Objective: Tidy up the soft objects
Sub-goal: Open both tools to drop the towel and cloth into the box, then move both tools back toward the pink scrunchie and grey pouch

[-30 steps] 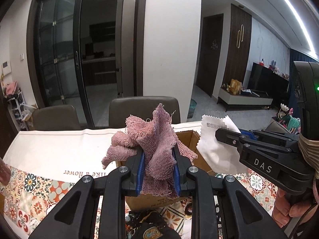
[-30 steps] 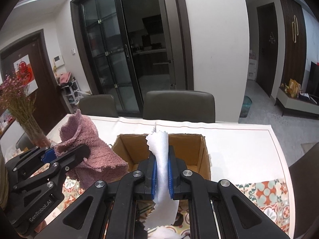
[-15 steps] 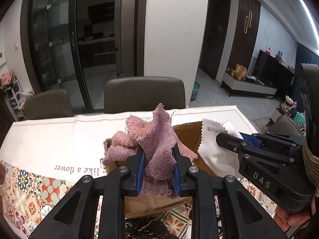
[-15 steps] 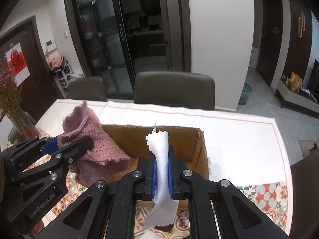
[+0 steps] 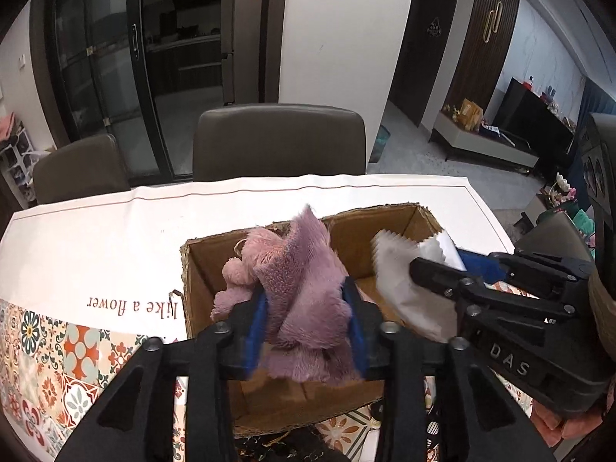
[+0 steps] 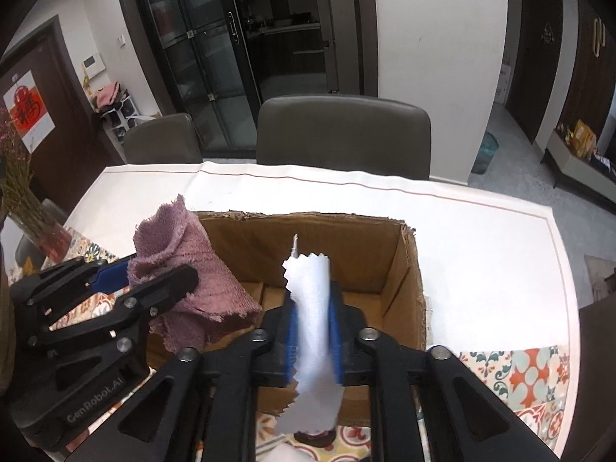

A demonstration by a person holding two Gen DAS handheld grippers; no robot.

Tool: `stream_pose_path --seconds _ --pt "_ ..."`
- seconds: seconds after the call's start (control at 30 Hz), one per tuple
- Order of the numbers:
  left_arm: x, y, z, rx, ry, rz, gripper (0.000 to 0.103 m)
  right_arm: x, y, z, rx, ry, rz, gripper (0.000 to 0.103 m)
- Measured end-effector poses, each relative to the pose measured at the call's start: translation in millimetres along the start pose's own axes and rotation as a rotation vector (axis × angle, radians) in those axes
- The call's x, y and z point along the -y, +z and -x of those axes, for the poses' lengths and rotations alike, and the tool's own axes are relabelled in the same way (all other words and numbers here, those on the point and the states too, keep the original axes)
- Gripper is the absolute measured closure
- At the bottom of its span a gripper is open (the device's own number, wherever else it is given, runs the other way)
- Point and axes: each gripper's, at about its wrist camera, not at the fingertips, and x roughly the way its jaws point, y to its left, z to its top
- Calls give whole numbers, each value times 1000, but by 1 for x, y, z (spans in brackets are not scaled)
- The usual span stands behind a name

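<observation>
Cream cloth covers the far half of the surface (image 5: 96, 238), with patterned tile print on its near part and "Like a flower" printed along the edge. An open cardboard box (image 6: 408, 269) stands on it. Over the box, the left gripper (image 5: 306, 323) has just been opening, its jaws now slack around the pink towel (image 5: 296, 281) between them; the right gripper (image 6: 311, 331) has likewise been opening around the white cloth (image 6: 312, 308). Two grey chairs (image 5: 279, 138) face glass doors (image 6: 215, 57) beyond.

Home dining room, table (image 6: 481, 238), chairs (image 6: 342, 134), TV (image 5: 539, 111)
</observation>
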Motion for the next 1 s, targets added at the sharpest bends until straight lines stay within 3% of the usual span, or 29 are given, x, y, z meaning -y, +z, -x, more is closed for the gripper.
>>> stream_pose_path --seconds 0.03,0.1,0.23,0.57,0.87,1.0 --pt "2 0 0 -5 1 2 57 1 0 -1 -5 5 -7 66" --pt "2 1 0 -9 3 7 50 1 0 -1 2 0 -6 62" --pt "3 3 1 -13 38 -9 44 1 -1 3 0 -15 -15 61" --pt "4 -12 29 16 105 -35 43 0 -15 32 32 -85 -35 61" --pt "14 -38 77 92 73 -26 37 -11 -42 91 143 -145 -51 61" --pt "19 -53 96 126 62 -32 34 -16 -61 118 186 -173 -72 52"
